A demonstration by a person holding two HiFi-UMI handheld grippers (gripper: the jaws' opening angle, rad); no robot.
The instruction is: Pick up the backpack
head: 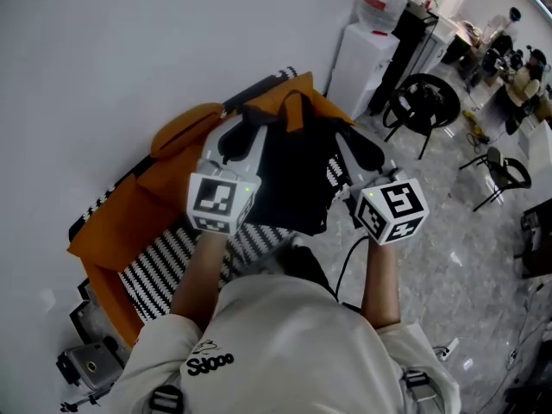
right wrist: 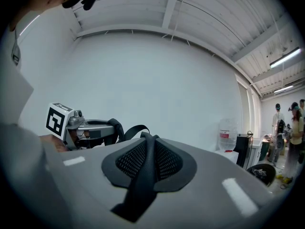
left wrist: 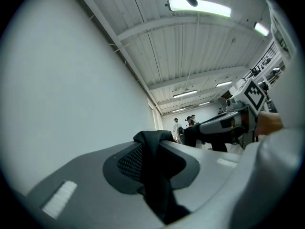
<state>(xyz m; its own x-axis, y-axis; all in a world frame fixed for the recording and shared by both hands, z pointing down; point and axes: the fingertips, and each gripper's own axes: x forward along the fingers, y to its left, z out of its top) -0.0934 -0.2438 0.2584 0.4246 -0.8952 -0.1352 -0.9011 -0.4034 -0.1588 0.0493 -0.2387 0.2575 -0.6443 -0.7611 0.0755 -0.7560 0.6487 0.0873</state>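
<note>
White wall [head: 129, 41], orange armchair [head: 155, 188] beneath backpack [head: 293, 179], water dispenser [head: 358, 67] beside

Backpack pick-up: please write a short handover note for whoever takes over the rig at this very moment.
The left gripper is shut on a black strap of the backpack.
The right gripper is shut on the second strap.
The backpack hangs between the two grippers in front of the person, above the orange chair and its striped seat.
Done: both straps gripped, bag held up. Whether its bottom is clear of the seat cannot be told.
Left: probably raise both grippers together until the bag is plainly clear of the chair.
</note>
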